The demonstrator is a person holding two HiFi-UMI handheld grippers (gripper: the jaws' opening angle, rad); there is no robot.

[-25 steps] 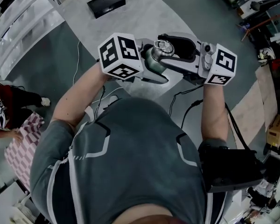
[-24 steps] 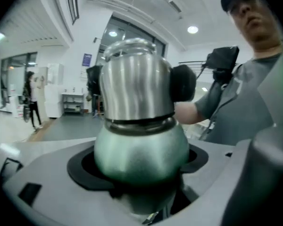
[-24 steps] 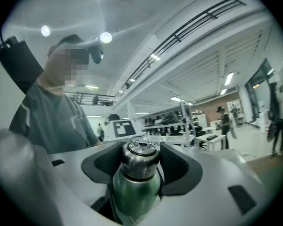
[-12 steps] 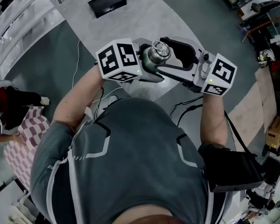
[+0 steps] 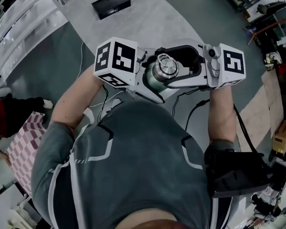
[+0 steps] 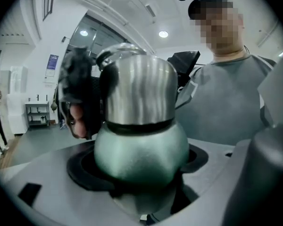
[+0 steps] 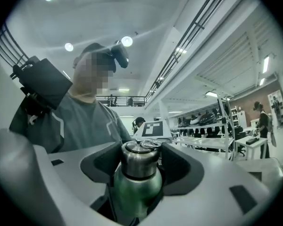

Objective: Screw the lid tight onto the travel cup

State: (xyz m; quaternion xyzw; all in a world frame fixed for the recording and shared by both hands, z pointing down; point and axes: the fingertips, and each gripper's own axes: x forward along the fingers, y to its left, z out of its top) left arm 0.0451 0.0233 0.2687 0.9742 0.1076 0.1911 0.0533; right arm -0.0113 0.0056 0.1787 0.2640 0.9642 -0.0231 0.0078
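Note:
The travel cup (image 5: 154, 80) has a green body and a steel lid (image 5: 168, 65), and it is held up in front of the person's chest. My left gripper (image 5: 150, 82) comes in from the left and is shut on the green body (image 6: 140, 149), which sits in its black pads. My right gripper (image 5: 175, 67) comes in from the right. Its jaws have just been opening and now stand wide on either side of the lid (image 7: 139, 158), with gaps at both sides. In the right gripper view the cup (image 7: 136, 187) stands upright.
A pale round table (image 5: 148, 18) lies beyond the grippers with a black box (image 5: 111, 4) on it. Cables hang below the hands. A checkered cloth (image 5: 24, 144) lies at the left and a cardboard box (image 5: 283, 133) at the far right.
Both grippers and the cup have shifted nearer the person. The right gripper has swung level across the picture and its jaws have spread away from the lid. The left keeps its hold.

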